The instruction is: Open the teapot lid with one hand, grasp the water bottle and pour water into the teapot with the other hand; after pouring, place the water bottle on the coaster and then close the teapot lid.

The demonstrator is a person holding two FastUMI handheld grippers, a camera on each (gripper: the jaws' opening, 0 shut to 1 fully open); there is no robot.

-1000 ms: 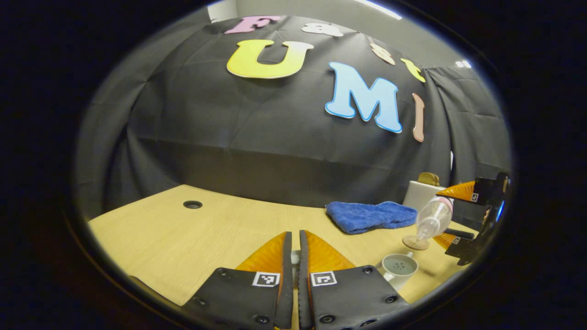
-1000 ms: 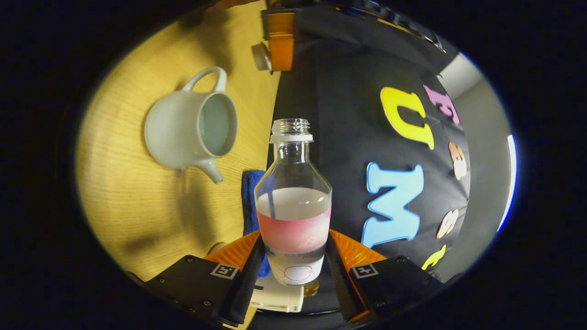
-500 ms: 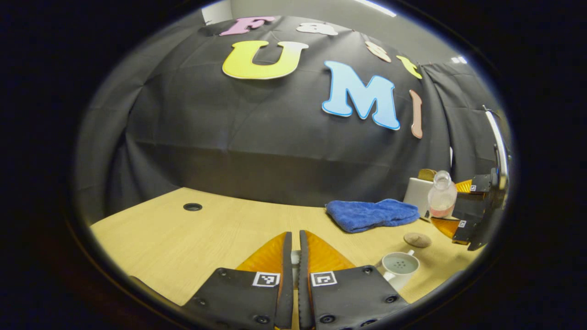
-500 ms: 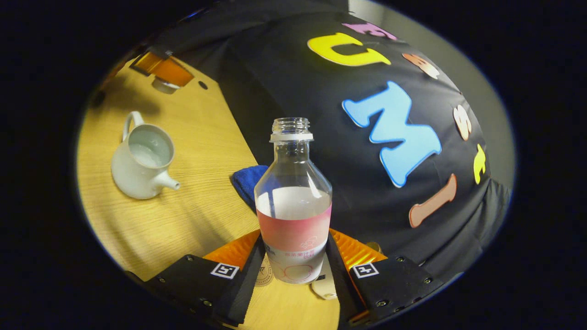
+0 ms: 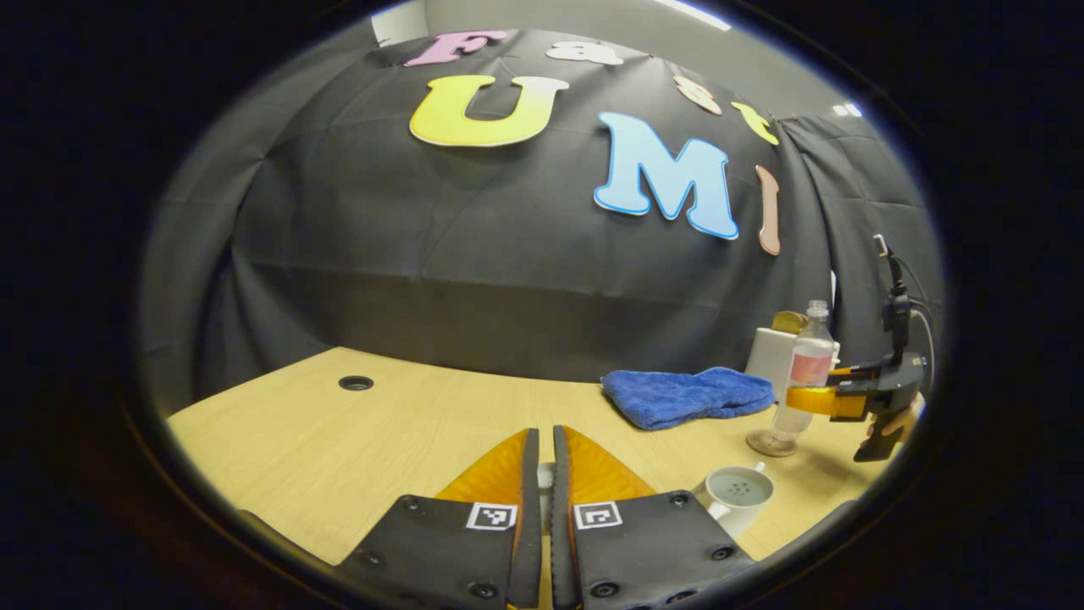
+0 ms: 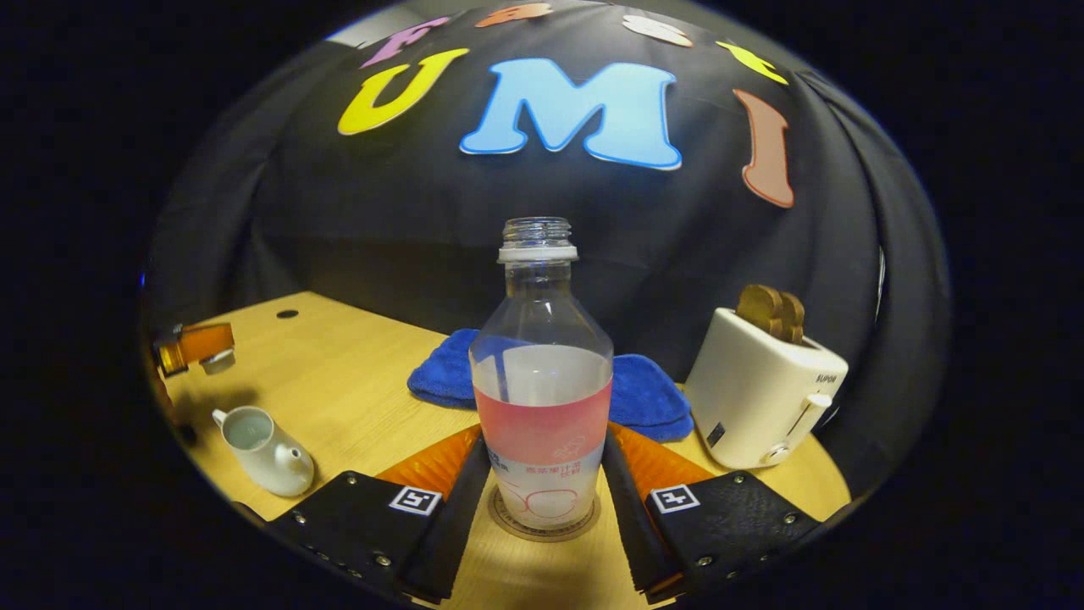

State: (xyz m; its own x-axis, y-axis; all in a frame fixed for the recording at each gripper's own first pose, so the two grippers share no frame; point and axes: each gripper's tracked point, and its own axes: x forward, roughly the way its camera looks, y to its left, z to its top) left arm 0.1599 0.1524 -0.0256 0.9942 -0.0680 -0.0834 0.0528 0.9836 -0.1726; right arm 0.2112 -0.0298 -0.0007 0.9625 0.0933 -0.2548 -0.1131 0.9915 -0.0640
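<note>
A clear water bottle [image 6: 542, 398] with a pink label and no cap stands upright on the round coaster [image 6: 542, 527], partly filled. My right gripper [image 6: 544, 434] is shut on its lower body, one finger on each side. In the left gripper view the bottle [image 5: 803, 381] and coaster [image 5: 769, 442] are at the far right, with the right gripper [image 5: 813, 400] and a hand behind. The white teapot [image 5: 737, 493] sits open on the table, water inside it [image 6: 265, 457]. My left gripper [image 5: 543, 434] is shut on the small teapot lid [image 6: 218, 363], held above the table left of the pot.
A folded blue cloth [image 5: 686, 396] lies behind the teapot and bottle. A white toaster [image 6: 762, 394] holding bread slices stands to the right of the bottle. The wooden table [image 5: 339, 440] has a round cable hole [image 5: 356, 381] at its far left.
The right gripper swung the bottle from tilted to upright and lowered it onto the coaster. The left gripper stayed put with the lid.
</note>
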